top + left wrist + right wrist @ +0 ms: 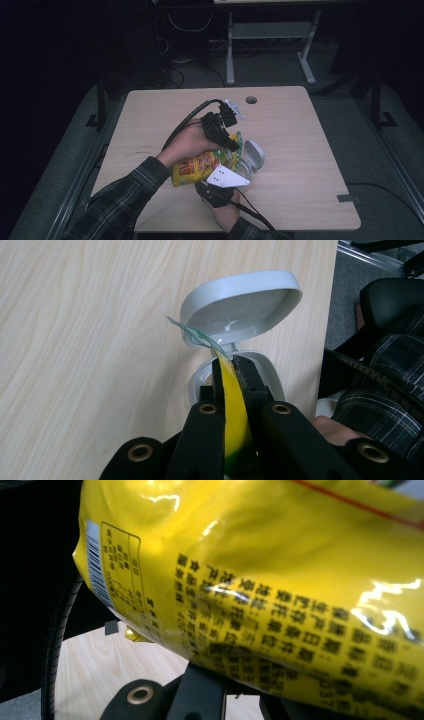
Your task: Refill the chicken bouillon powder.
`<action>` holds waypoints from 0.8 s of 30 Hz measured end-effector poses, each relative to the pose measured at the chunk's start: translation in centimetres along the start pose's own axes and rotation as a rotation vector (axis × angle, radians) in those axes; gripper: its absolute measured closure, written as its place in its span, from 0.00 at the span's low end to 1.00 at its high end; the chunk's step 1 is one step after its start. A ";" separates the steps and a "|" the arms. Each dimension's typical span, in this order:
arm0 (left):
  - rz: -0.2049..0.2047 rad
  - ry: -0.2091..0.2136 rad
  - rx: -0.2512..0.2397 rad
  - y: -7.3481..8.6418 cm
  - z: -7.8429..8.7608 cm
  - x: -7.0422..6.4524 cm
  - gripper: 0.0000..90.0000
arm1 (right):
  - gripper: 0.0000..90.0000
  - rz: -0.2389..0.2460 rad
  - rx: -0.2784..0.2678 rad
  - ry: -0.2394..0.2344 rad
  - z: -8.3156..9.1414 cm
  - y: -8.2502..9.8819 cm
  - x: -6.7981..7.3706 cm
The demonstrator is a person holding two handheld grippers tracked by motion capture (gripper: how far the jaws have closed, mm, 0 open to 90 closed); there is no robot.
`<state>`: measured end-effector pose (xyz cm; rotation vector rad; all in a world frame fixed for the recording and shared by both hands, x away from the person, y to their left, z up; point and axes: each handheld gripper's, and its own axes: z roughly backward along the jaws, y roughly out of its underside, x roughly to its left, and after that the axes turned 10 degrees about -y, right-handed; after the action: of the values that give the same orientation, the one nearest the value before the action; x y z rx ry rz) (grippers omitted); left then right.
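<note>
A: We've got the bag up over the open tub on the counter. Left gripper jaws pinch its top edge.

B: Right gripper jaws clamp the bottom. It's light, crinkly, slippery, so we grip the seams.

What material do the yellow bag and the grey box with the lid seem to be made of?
Yellow bag: probably thin plastic film, glossy; it shows bright glare, wrinkles and printed text. Grey box: likely moulded hard plastic, smooth and slightly shiny, with rounded edges and an open hinged lid.
</note>
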<state>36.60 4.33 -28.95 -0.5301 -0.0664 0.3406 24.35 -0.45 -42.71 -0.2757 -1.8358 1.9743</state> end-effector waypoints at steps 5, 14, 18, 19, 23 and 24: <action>-0.001 -0.001 0.000 0.0 0.0 0.0 1.00 | 1.00 0.000 0.001 0.000 0.0 0.0 0.0; -0.006 -0.006 -0.003 0.0 0.0 0.0 1.00 | 1.00 0.001 0.001 -0.001 0.0 0.0 -0.1; -0.003 -0.007 -0.005 0.0 0.1 0.0 1.00 | 1.00 0.004 0.002 -0.002 0.0 0.0 -0.1; -0.004 -0.007 -0.005 0.0 0.1 0.0 1.00 | 1.00 0.004 0.001 -0.002 0.0 -0.1 -0.1; -0.006 -0.009 -0.008 -0.2 0.2 0.0 1.00 | 1.00 0.001 0.000 -0.003 0.0 -0.1 -0.2; -0.007 -0.012 -0.006 -0.2 0.2 0.0 1.00 | 1.00 0.002 -0.001 -0.002 0.0 -0.2 -0.2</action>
<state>36.63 4.26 -28.62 -0.5337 -0.0808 0.3370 24.54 -0.55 -42.54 -0.2753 -1.8385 1.9759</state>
